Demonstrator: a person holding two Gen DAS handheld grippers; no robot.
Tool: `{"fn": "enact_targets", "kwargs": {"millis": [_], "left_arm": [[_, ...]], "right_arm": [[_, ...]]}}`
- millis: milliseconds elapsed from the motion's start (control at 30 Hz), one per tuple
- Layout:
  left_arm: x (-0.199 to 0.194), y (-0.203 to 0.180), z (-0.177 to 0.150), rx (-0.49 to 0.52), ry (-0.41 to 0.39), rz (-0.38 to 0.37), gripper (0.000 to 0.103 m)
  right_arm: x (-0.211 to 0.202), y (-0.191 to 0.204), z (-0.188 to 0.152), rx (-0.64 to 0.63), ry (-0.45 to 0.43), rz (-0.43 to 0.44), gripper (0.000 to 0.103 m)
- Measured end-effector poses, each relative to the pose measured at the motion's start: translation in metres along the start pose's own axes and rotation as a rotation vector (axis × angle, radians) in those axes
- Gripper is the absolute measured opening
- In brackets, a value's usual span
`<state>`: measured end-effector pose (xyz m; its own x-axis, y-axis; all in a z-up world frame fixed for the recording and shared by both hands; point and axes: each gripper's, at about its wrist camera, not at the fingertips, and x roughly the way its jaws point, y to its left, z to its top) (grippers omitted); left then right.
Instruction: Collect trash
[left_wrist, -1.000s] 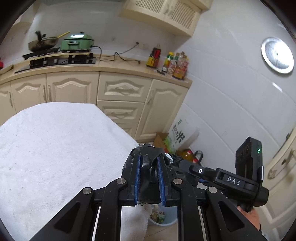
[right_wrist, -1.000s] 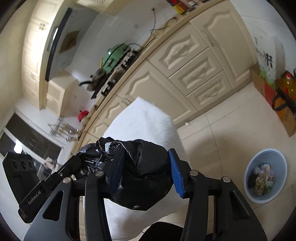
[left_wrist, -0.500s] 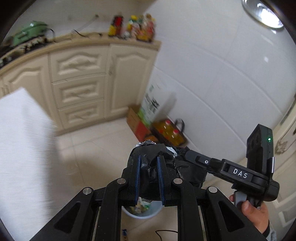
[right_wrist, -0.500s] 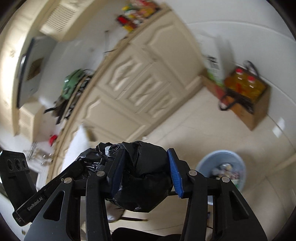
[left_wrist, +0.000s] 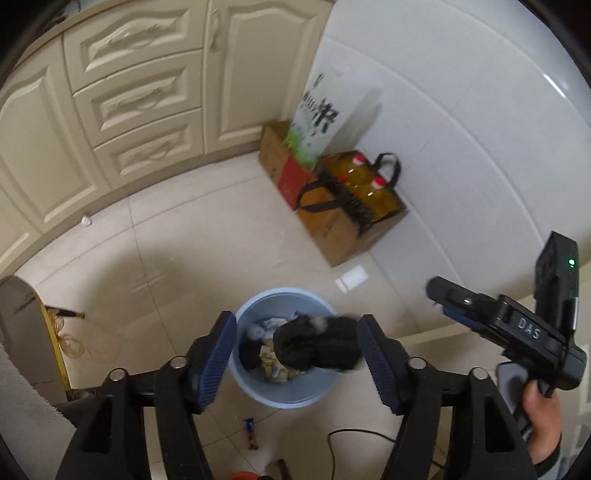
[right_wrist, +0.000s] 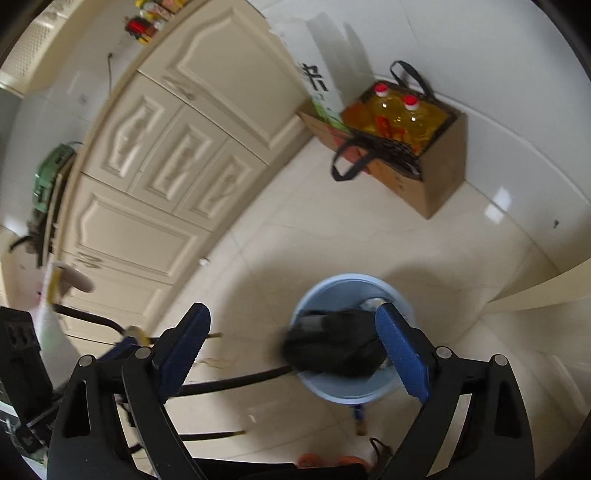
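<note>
A black trash bag (left_wrist: 317, 347) hangs blurred just over the light blue bin (left_wrist: 258, 299) on the floor, loose from both grippers. My left gripper (left_wrist: 295, 325) points down at the bin, its jaws opening, and the blue pads (left_wrist: 214, 362) stand clear of the bag. In the right wrist view the bag (right_wrist: 332, 343) lies across the bin (right_wrist: 351, 397) mouth. My right gripper (right_wrist: 291, 314) is also opening, with its right pad (right_wrist: 402, 354) beside the bag and not pressing it. Wrappers fill the bin under the bag.
A cardboard box with oil bottles (left_wrist: 351, 206) and a rice sack (left_wrist: 317, 122) stand against the tiled wall. Cream cabinets (left_wrist: 140, 92) run along the back. A towel-covered table edge (left_wrist: 22, 413) is at lower left. A cable (left_wrist: 354, 435) and a small wrapper (left_wrist: 251, 430) lie near the bin.
Both grippers swung away from the towel-covered table and tipped down over the bin. Both were shut on the black bag; now both jaws have spread and the bag has dropped free.
</note>
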<state>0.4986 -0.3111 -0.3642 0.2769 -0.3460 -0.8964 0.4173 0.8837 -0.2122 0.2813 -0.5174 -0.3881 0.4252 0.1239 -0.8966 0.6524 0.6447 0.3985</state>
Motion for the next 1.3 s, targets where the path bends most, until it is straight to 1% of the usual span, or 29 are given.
{"fn": "enact_targets", "kwargs": {"millis": [67, 133, 200, 267, 400, 533, 600, 700, 767, 833, 967, 1200, 1267, 1300], "left_arm": [[0.002, 0.002, -0.003, -0.011, 0.017, 0.012, 0.064], [0.008, 0.004, 0.001, -0.026, 0.036, 0.022, 0.064], [0.006, 0.002, -0.004, -0.034, 0.045, 0.030, 0.064], [-0.002, 0.000, -0.016, -0.028, 0.043, 0.043, 0.064], [-0.012, 0.000, -0.029, -0.019, 0.035, 0.072, 0.066], [-0.041, -0.001, -0.049, -0.016, 0.019, 0.080, 0.066], [-0.059, -0.004, -0.058, -0.010, 0.000, 0.096, 0.068], [-0.084, -0.011, -0.073, 0.010, -0.027, 0.100, 0.071], [-0.100, -0.016, -0.082, 0.033, -0.054, 0.125, 0.072], [-0.116, -0.021, -0.093, 0.045, -0.079, 0.128, 0.072], [-0.144, -0.023, -0.119, 0.051, -0.116, 0.136, 0.072], [-0.196, -0.029, -0.162, 0.058, -0.182, 0.140, 0.074], [-0.216, -0.030, -0.173, 0.063, -0.217, 0.151, 0.074], [-0.229, -0.031, -0.180, 0.074, -0.248, 0.162, 0.074]], "right_arm": [[0.005, -0.003, -0.003, -0.001, 0.014, -0.010, 0.093], [0.007, -0.003, -0.008, -0.011, 0.027, -0.019, 0.093], [0.008, 0.000, -0.013, -0.019, 0.034, -0.020, 0.093], [0.007, 0.005, -0.016, -0.028, 0.038, -0.024, 0.093], [-0.002, 0.023, -0.027, -0.074, 0.037, -0.044, 0.093], [-0.018, 0.046, -0.039, -0.131, 0.019, -0.060, 0.093], [-0.027, 0.060, -0.046, -0.168, 0.005, -0.074, 0.093], [-0.044, 0.082, -0.059, -0.230, -0.024, -0.094, 0.093], [-0.053, 0.092, -0.066, -0.254, -0.041, -0.104, 0.093], [-0.065, 0.104, -0.075, -0.284, -0.061, -0.113, 0.093], [-0.084, 0.117, -0.089, -0.310, -0.082, -0.109, 0.093], [-0.123, 0.145, -0.116, -0.374, -0.148, -0.124, 0.093], [-0.135, 0.154, -0.122, -0.391, -0.176, -0.128, 0.093], [-0.141, 0.158, -0.125, -0.400, -0.191, -0.128, 0.093]]}}
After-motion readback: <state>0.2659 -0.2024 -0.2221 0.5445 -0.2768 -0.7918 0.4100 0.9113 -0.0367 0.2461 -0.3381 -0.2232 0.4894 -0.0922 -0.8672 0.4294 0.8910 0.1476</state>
